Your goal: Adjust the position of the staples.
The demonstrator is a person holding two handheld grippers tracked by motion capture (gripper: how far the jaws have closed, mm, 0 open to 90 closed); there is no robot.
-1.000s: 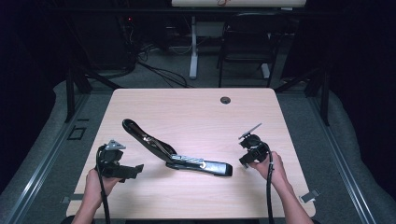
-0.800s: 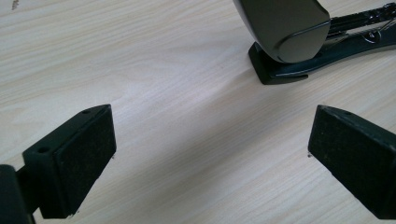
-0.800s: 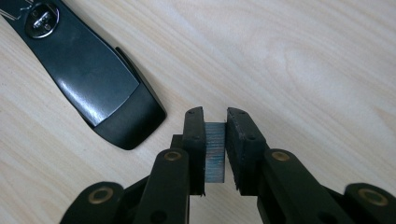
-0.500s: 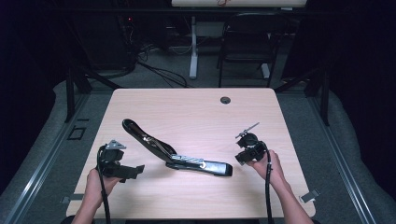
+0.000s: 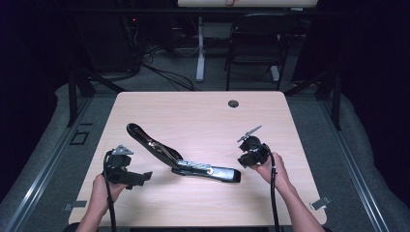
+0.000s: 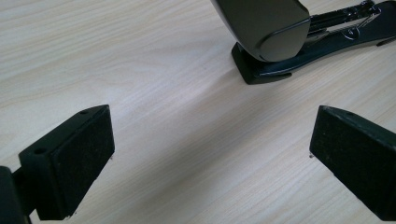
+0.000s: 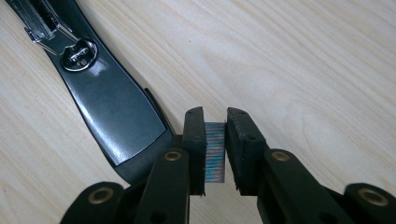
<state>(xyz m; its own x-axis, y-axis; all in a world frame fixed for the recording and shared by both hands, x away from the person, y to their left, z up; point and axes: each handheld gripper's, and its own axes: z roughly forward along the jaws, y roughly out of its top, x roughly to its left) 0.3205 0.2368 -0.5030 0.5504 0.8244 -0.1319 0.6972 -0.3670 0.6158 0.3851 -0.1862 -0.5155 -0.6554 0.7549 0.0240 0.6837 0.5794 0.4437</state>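
Two grippers wait by the open stapler point(image 5: 181, 162): the right gripper point(image 7: 215, 140), now nearer it, pinches a staple strip point(image 7: 215, 151), and the left gripper point(image 6: 210, 154) stays spread wide.

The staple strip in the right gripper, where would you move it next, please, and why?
Probably carry the staple strip, clamped in the right gripper, over the opened stapler's exposed metal channel; the strip sits beside the stapler's end, not yet above it.
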